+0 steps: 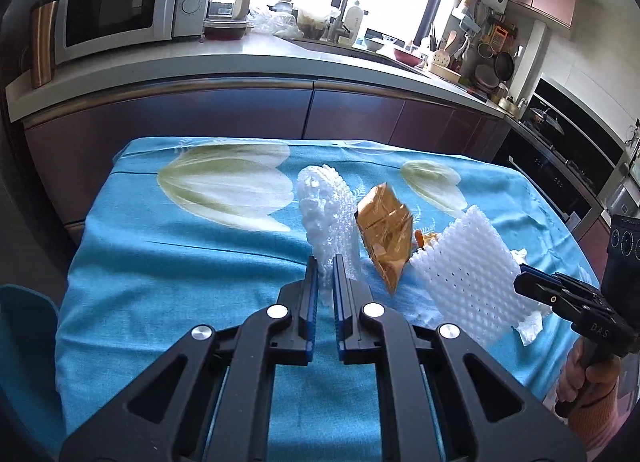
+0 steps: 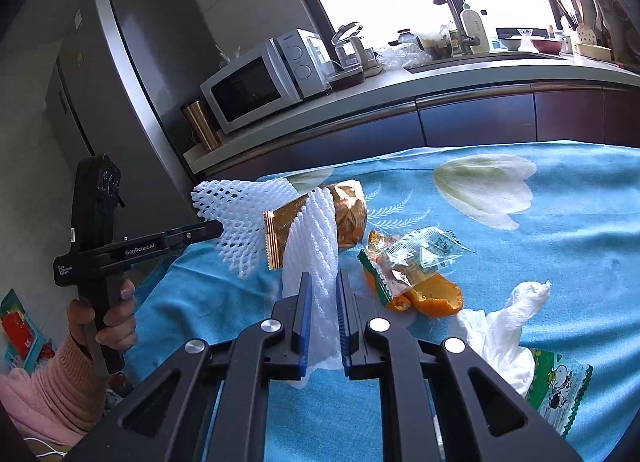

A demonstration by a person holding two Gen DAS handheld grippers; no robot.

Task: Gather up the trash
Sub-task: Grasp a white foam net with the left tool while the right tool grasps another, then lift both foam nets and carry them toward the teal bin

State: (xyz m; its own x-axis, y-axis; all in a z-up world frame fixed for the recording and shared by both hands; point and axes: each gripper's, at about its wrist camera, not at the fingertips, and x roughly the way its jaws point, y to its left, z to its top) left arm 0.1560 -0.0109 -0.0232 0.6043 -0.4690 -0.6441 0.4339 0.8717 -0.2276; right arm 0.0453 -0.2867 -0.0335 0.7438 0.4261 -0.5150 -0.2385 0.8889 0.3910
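Note:
Trash lies on a table under a blue tulip cloth (image 1: 168,262). My left gripper (image 1: 325,276) is shut on the end of a rolled white foam net (image 1: 324,210), which sticks up past the fingers; the right wrist view shows that gripper (image 2: 219,229) holding the net (image 2: 236,218) off the table's left edge. My right gripper (image 2: 324,286) is shut on a second, flatter foam net (image 2: 312,246), seen from the left as gripper (image 1: 520,281) and net (image 1: 468,278). A gold wrapper (image 1: 384,238) lies between the two nets.
Orange peel (image 2: 436,302), a clear and green wrapper (image 2: 416,258), a crumpled tissue (image 2: 504,326) and a cow-print packet (image 2: 560,386) lie on the cloth to the right. Behind the table are a counter with a microwave (image 1: 120,6), a fridge (image 2: 132,74) and an oven (image 1: 568,166).

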